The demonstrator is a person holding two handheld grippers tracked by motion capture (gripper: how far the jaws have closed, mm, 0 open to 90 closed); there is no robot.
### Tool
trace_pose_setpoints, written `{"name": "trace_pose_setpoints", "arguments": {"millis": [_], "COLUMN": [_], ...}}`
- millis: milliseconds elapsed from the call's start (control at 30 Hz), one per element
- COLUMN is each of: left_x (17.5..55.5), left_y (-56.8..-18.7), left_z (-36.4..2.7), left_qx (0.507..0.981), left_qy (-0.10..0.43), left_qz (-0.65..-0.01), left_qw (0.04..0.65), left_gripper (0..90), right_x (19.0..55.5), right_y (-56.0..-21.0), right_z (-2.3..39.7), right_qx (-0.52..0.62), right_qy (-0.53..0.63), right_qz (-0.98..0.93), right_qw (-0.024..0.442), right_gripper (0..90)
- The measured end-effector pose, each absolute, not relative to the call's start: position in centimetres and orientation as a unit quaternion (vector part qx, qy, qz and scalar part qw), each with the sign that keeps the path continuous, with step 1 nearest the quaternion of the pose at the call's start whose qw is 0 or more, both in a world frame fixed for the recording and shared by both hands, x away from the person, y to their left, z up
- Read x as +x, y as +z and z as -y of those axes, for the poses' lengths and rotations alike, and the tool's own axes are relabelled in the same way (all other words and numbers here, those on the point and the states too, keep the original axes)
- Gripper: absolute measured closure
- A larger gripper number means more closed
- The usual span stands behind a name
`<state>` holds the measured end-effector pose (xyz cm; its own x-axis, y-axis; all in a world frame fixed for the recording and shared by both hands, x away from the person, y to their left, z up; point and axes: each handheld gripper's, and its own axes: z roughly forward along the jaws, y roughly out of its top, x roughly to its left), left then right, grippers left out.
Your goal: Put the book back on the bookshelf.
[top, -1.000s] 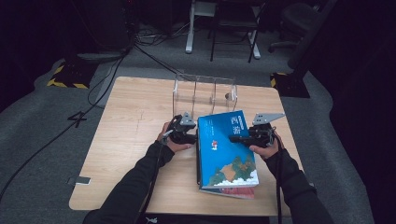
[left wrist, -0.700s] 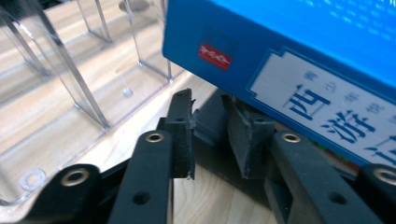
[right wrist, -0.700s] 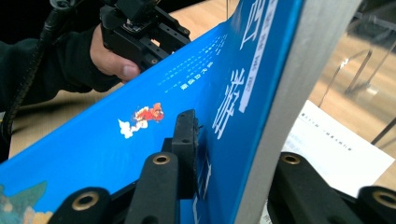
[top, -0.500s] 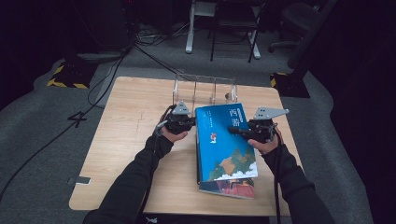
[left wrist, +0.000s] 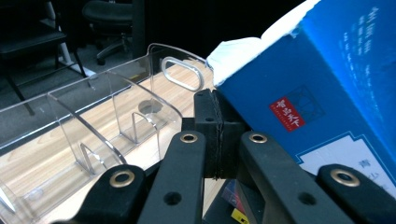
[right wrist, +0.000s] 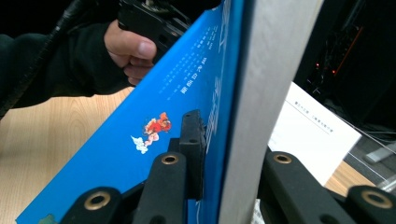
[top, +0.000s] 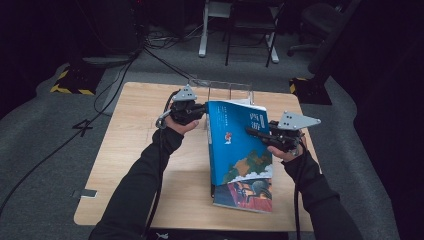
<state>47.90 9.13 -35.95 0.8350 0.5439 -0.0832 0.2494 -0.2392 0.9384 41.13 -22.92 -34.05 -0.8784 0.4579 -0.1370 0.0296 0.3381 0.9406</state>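
a dark room with black chairs and floor cables lay behind the pale wooden surface. on it, the large blue hardcover book was tilted up on its near edge, leaning over a second colourful book lying flat beneath. a clear plastic divided rack stood at the surface's far edge, just behind the blue book. the right gripper had its fingers clamped on the blue book's open edge, one pad on the cover, the other behind the pages. the left gripper had its fingers pressed together, touching the book's spine corner.
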Motion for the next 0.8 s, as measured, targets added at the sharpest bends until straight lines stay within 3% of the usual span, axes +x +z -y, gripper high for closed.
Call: {"name": "trace_pose_setpoints", "arguments": {"millis": [167, 367, 800], "left_x": [46.9, 45.7, 45.0], "left_y": [-34.8, -33.3, -30.5], "left_z": [-8.3, -7.4, -7.3], "left_qx": [0.781, 0.787, 0.783], "left_qy": [0.136, 0.15, 0.179], "left_qz": [-0.234, -0.212, -0.196], "left_qw": [0.563, 0.559, 0.563], "left_gripper": [90.0, 90.0, 90.0], "right_x": [40.7, 40.0, 38.9], "right_y": [-33.4, -32.8, -32.2], "right_z": [23.0, 23.6, 23.2], "right_qx": [0.145, 0.129, 0.117], "right_qy": [0.549, 0.544, 0.548], "right_qz": [-0.802, -0.807, -0.786], "right_qw": [0.187, 0.189, 0.263], "right_gripper": [69.2, 75.8, 79.1]}}
